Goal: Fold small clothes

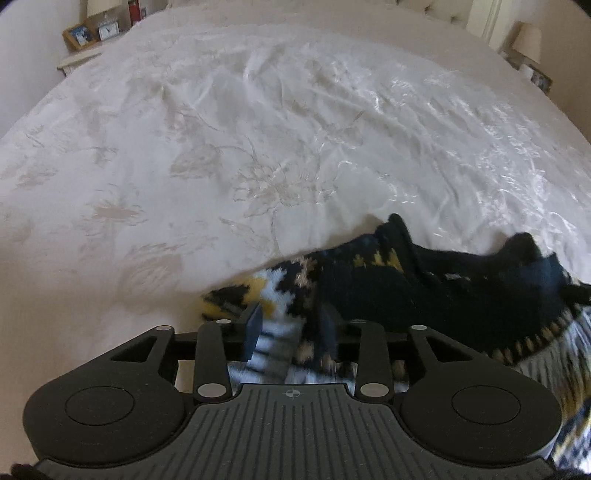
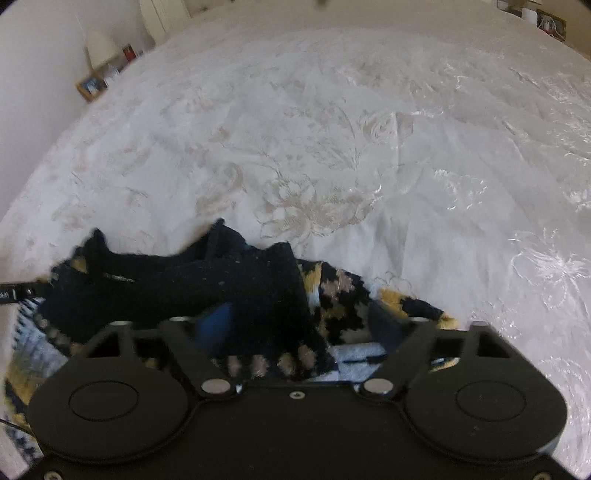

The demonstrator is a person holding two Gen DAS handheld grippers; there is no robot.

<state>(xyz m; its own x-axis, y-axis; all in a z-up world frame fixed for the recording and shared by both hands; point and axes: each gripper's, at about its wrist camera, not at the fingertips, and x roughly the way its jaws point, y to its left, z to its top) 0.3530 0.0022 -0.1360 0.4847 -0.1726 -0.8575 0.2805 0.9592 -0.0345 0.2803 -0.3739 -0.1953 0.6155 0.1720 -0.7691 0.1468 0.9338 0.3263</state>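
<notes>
A small knitted sweater (image 1: 424, 288), navy with yellow, white and beige patterns, hangs bunched over a white floral bedspread (image 1: 258, 147). My left gripper (image 1: 290, 328) is shut on the sweater's patterned edge, its blue pads pinching the knit. In the right wrist view the sweater (image 2: 207, 284) spreads to the left, and my right gripper (image 2: 303, 325) holds its other patterned edge between fairly wide-set fingers. Both frames are blurred around the cloth.
The white bedspread (image 2: 369, 166) fills both views. A bedside table with a photo frame (image 1: 79, 35), a clock and a lamp stands at the far left. Another lamp (image 1: 526, 42) stands at the far right.
</notes>
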